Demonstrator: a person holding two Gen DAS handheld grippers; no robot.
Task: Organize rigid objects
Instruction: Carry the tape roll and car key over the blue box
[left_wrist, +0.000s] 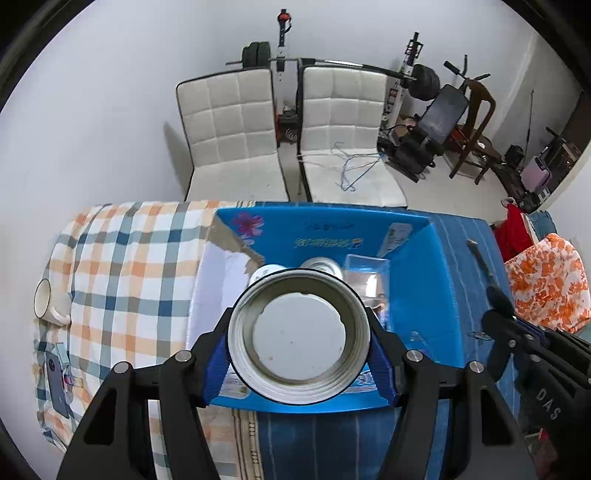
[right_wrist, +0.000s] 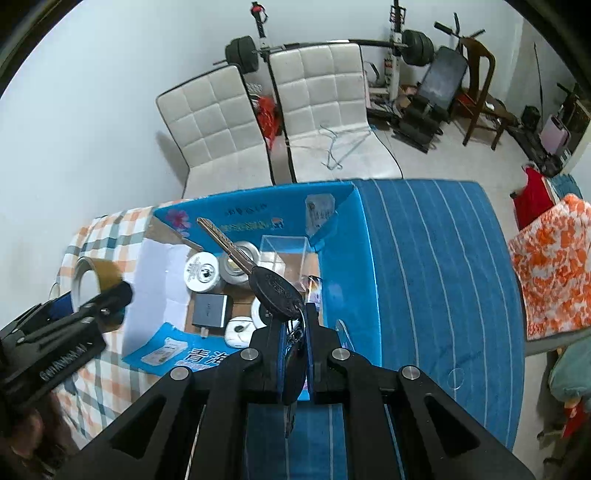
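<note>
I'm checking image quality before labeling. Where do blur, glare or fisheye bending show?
Left wrist: tape roll sharp, table edge bowed, corners vignetted. Right wrist: key sharp, left gripper motion-blurred, glare on the clear box.

The cardboard box (right_wrist: 365, 266) is bright blue outside, plain brown and white inside, with a pink flower print (right_wrist: 178, 218) on 1 flap. The key (right_wrist: 236, 251) has a silver blade and black head. The tape roll (left_wrist: 299, 334) shows a white core and brown edge. 1 cloth (left_wrist: 122, 266) is checked orange, blue and white; another (right_wrist: 436, 258) is blue with pale stripes. Each claw (left_wrist: 300, 363) has black arms and blue pads.
</note>
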